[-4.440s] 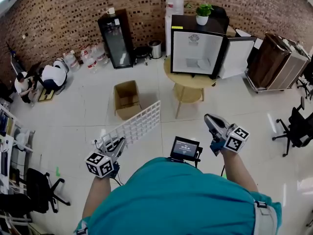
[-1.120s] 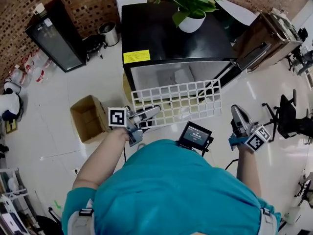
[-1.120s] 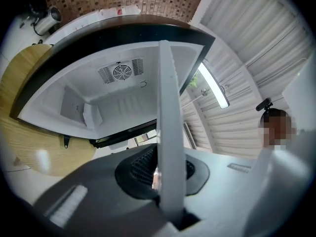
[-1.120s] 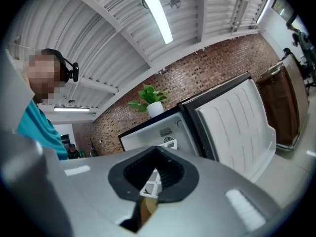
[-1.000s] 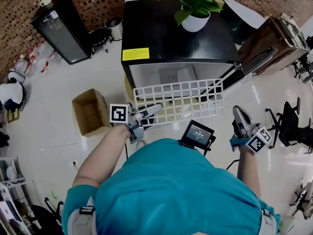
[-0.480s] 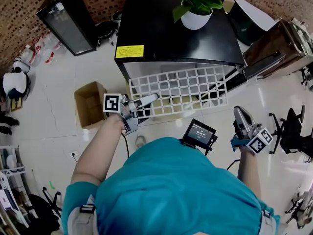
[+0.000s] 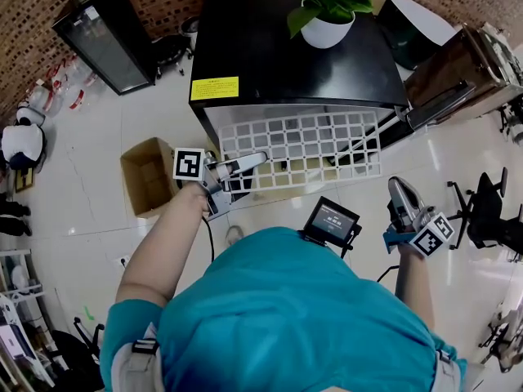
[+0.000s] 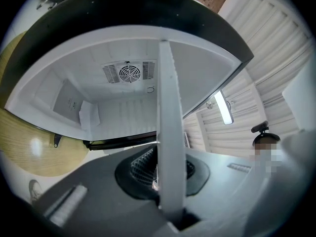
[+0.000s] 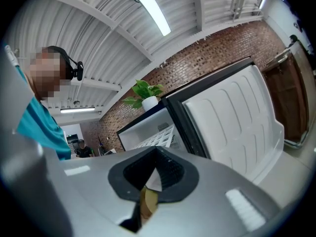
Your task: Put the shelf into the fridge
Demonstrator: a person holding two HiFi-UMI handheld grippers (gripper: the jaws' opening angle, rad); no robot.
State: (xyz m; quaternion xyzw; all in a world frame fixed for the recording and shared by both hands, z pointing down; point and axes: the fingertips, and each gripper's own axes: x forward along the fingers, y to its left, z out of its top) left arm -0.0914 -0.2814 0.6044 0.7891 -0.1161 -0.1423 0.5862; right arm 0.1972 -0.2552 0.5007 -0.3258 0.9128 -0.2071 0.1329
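Observation:
A white wire grid shelf (image 7: pixel 302 149) hangs flat in front of the open mouth of the black fridge (image 7: pixel 286 55). My left gripper (image 7: pixel 245 164) is shut on the shelf's left edge. In the left gripper view the shelf (image 8: pixel 167 127) runs edge-on from the left gripper (image 8: pixel 165 184) toward the white fridge interior (image 8: pixel 118 110). My right gripper (image 7: pixel 399 194) hangs low at the right, apart from the shelf, shut with nothing in it. In its own view the right gripper (image 9: pixel 148 181) points past the fridge's open white door (image 9: pixel 232 127).
A potted plant (image 7: pixel 327 27) stands on the fridge top. The fridge sits on a round wooden table (image 8: pixel 34 152). An open cardboard box (image 7: pixel 147 174) lies on the floor at left, a black cooler (image 7: pixel 102 35) behind it. An office chair (image 7: pixel 490 219) is at right.
The left gripper has carried the shelf a little closer to the fridge opening, and the fridge has drawn nearer in the head view. The right gripper has stayed put.

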